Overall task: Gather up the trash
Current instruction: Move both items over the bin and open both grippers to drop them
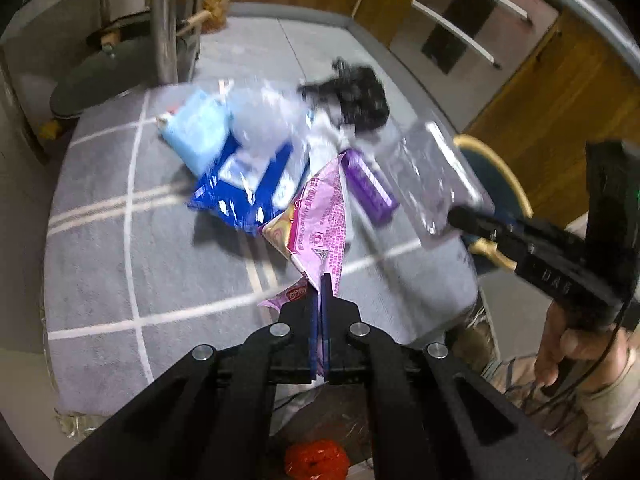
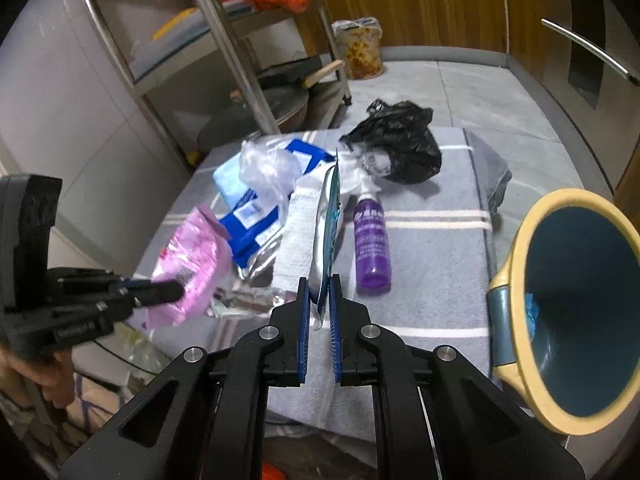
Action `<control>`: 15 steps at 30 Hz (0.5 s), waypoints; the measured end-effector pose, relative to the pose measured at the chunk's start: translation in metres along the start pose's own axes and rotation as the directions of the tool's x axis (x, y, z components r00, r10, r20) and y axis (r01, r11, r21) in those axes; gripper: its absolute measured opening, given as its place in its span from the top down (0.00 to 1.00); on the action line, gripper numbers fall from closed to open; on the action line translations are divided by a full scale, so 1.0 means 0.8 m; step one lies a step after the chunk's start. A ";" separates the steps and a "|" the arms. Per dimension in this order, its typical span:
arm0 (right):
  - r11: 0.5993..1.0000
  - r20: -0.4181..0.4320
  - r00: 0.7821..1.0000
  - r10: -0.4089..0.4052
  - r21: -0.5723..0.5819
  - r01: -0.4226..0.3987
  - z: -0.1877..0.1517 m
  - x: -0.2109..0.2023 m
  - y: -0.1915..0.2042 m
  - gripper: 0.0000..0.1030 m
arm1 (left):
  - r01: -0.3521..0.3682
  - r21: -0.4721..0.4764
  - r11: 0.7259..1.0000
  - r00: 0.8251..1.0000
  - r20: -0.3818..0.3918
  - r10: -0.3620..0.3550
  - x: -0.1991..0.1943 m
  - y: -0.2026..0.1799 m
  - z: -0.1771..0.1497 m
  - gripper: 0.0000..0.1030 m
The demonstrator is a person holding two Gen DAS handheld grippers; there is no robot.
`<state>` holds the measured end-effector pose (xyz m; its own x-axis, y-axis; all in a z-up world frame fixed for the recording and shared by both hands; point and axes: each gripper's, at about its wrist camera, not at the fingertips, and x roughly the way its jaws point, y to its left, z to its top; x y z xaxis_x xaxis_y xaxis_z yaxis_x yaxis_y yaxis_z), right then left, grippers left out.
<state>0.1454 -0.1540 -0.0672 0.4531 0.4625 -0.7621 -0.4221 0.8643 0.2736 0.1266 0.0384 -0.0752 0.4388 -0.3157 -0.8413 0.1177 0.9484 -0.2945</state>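
Observation:
My left gripper (image 1: 323, 280) is shut on a pink snack wrapper (image 1: 318, 216) and holds it above the grey checked cloth (image 1: 120, 240); the right wrist view shows it too (image 2: 192, 264). My right gripper (image 2: 319, 284) is shut on a flat clear and white packet with a blue edge (image 2: 326, 216); the left wrist view shows that packet as clear plastic (image 1: 436, 176). A blue-lined bin with a yellow rim (image 2: 568, 312) stands at the right. On the cloth lie a purple bottle (image 2: 372, 244), a black bag (image 2: 400, 144), a blue packet (image 2: 256, 220) and a crumpled clear bag (image 2: 268, 168).
A steel rack (image 2: 224, 48) with pans stands at the back left. A jar in a plastic bag (image 2: 360, 48) sits by the wooden cabinets (image 2: 420, 0). A light blue tissue pack (image 1: 196, 132) lies at the back of the cloth. An orange bag (image 1: 316, 460) lies below my left gripper.

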 end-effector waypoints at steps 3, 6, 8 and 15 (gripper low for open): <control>1.000 0.024 1.000 -0.003 0.013 0.002 0.003 -0.011 -0.007 0.90 | 0.022 -0.006 1.000 0.999 0.033 -0.022 -0.017 -0.001 0.012 0.99; 0.999 0.043 0.999 -0.013 0.031 0.012 0.005 -0.022 -0.018 0.90 | 0.056 0.012 0.998 0.996 0.069 -0.056 -0.031 -0.021 0.023 0.99; 0.999 0.051 0.998 -0.025 0.044 0.023 0.003 -0.030 -0.028 0.90 | 0.065 0.027 0.998 0.994 0.085 -0.067 -0.038 -0.031 0.032 0.99; 0.994 0.077 0.995 -0.065 0.094 0.058 -0.006 -0.055 -0.065 0.90 | 0.124 0.068 0.990 0.983 0.126 -0.131 -0.047 -0.080 0.060 0.99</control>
<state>0.1437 -0.2204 -0.0510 0.5387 0.4189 -0.7310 -0.3195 0.9044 0.2829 0.1451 -0.0089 -0.0029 0.5280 -0.4312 -0.7316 0.2312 0.9019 -0.3647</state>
